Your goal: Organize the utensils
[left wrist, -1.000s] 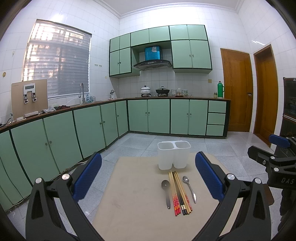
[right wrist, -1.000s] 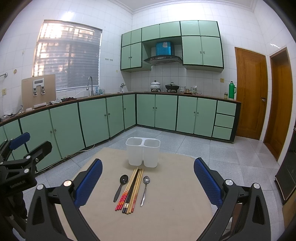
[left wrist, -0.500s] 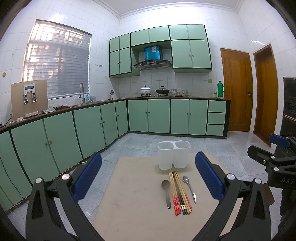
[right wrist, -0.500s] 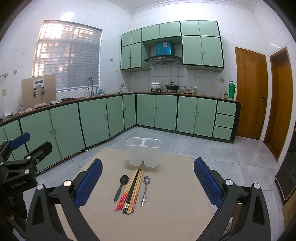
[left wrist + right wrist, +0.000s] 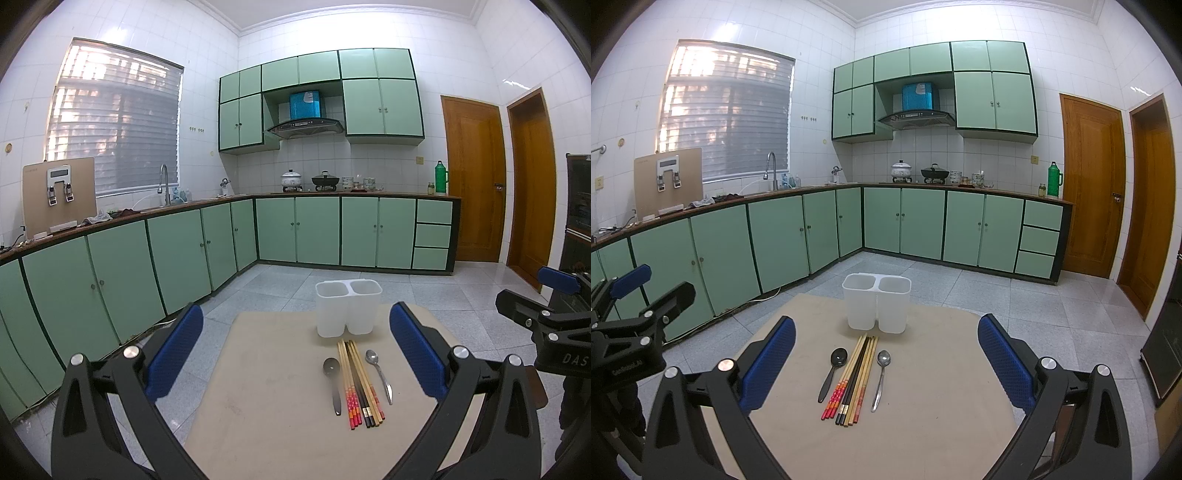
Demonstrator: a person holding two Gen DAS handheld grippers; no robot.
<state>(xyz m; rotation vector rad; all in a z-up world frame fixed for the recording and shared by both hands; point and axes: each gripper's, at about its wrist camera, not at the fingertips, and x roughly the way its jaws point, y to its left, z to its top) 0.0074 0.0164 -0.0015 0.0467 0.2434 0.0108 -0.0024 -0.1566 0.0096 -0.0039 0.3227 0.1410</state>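
A beige table [image 5: 923, 435] fills the lower middle of both wrist views, set in a kitchen with green cabinets [image 5: 923, 221] and a grey tiled floor [image 5: 1052, 314]. Both tools hang above its near edge with nothing in them: the left gripper [image 5: 295, 350] has its blue pads [image 5: 177, 350] spread wide, and the right gripper [image 5: 886, 358] is spread just as wide.

At the far side of the table stands one white, slightly see-through plastic holder [image 5: 876, 306] with two compartments side by side, both upright and with nothing showing inside.

Just in front of the holder, on the bare tabletop, lies a tight bundle of chopsticks [image 5: 854, 380], their tips pointing toward it. They are of mixed kinds: pale wood, black, and some with red and orange patterned ends. There seem to be about eight sticks, though the exact count is hard to tell.

Two spoons flank the bundle, bowls toward the holder: one dark spoon [image 5: 833, 371] on its left and one shiny metal spoon [image 5: 881, 376] on its right, each just beside the chopsticks.
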